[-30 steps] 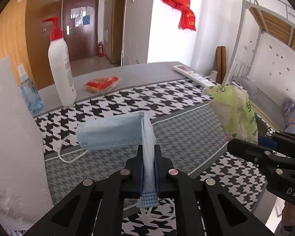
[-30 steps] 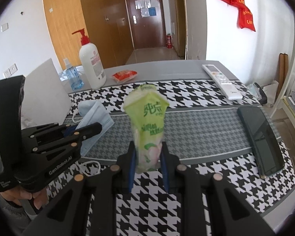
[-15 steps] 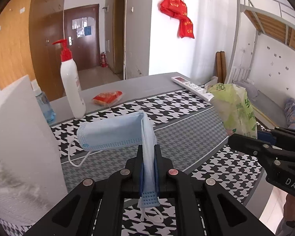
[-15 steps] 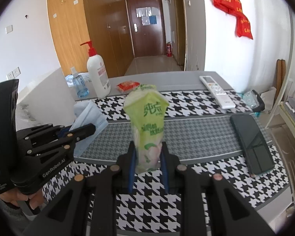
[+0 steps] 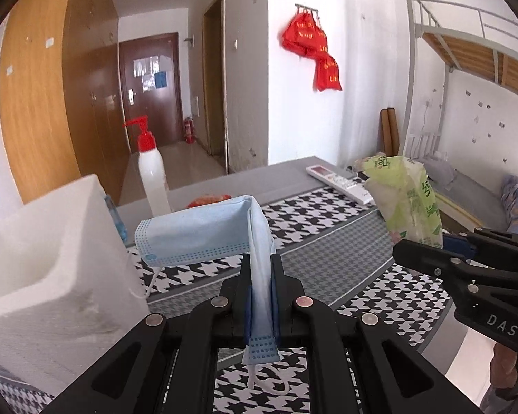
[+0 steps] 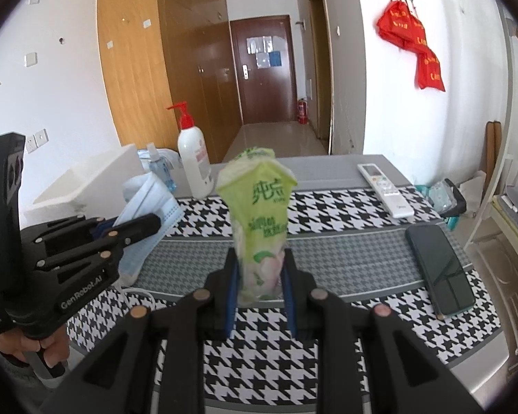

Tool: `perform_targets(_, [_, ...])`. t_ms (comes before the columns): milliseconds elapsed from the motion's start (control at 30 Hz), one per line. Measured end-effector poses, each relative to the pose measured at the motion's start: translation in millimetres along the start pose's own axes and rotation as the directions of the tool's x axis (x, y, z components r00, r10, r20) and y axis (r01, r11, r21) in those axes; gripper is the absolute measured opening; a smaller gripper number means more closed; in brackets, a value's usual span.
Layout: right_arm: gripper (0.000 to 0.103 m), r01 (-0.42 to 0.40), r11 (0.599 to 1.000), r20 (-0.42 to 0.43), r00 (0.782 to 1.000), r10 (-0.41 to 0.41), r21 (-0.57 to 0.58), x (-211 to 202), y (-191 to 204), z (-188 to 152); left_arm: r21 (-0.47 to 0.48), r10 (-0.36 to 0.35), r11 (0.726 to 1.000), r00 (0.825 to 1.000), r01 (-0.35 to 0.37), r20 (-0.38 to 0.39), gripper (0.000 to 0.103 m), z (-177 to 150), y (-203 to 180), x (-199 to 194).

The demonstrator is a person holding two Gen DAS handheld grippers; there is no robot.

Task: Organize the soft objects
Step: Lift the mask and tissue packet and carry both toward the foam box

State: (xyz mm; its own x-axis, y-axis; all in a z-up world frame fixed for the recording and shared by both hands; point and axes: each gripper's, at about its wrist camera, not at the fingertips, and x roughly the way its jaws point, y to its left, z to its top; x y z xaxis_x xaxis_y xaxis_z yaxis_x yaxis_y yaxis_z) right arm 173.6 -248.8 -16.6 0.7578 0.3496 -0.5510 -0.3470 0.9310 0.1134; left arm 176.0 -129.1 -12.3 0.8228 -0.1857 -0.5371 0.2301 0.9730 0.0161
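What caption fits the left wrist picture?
Left gripper pinches a blue face mask above the houndstooth table.

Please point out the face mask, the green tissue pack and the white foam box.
face mask (image 5: 197, 234), left wrist view, flat blue panel
green tissue pack (image 6: 260, 220), right wrist view, printed front
white foam box (image 5: 48, 258), left wrist view, near wall
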Motion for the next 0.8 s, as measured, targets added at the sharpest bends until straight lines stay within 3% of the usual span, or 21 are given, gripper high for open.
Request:
perform_targets(500, [0.027, 0.029, 0.999, 0.058, 0.998, -0.027, -0.027, -22, 25, 11, 0.027, -0.031, 0.999, 0.993, 0.028, 0.111, 0.009, 12, 7, -46])
perform_targets(800, [0.027, 0.016, 0.999, 0.092, 0.996, -0.012, -0.037, -30, 38, 21, 0.014, 0.001, 1.000, 0.982, -0.004, 0.189, 0.009, 20, 18, -78])
